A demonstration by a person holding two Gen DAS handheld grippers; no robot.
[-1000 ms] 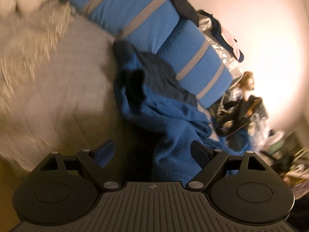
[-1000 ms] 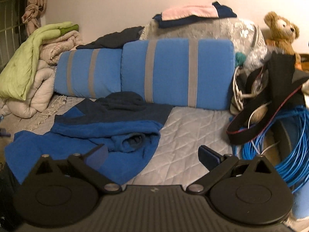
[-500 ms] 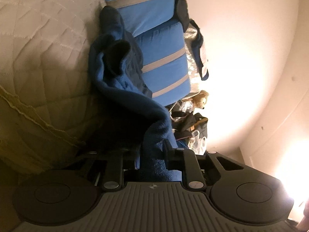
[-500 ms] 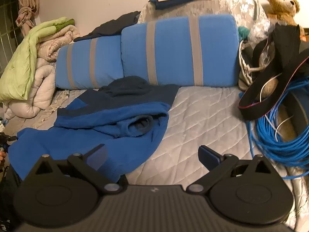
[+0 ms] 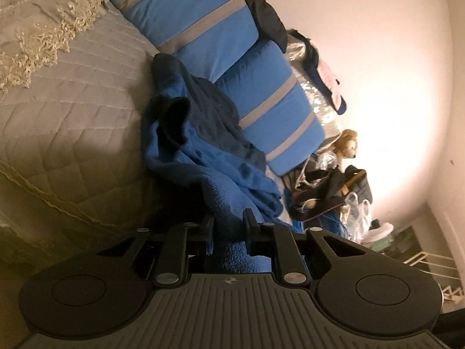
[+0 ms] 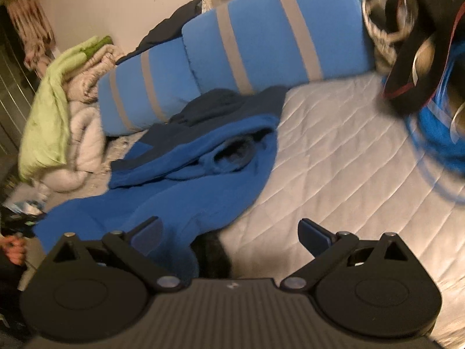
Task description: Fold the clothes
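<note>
Crumpled blue and navy fleece garment (image 6: 186, 174) lies on grey quilted bed cover (image 6: 334, 157), just in front of blue grey-striped bolster cushions (image 6: 247, 43); left gripper (image 5: 229, 229) clamped on its edge, right gripper (image 6: 229, 232) fingers apart above the cover near the garment, holding nothing

Both grippers, left gripper (image 5: 228, 228) and right gripper (image 6: 229, 232), are black plastic with two round discs, silver screws, a ribbed grey middle and dark blue finger pads (image 6: 146, 234).
</note>
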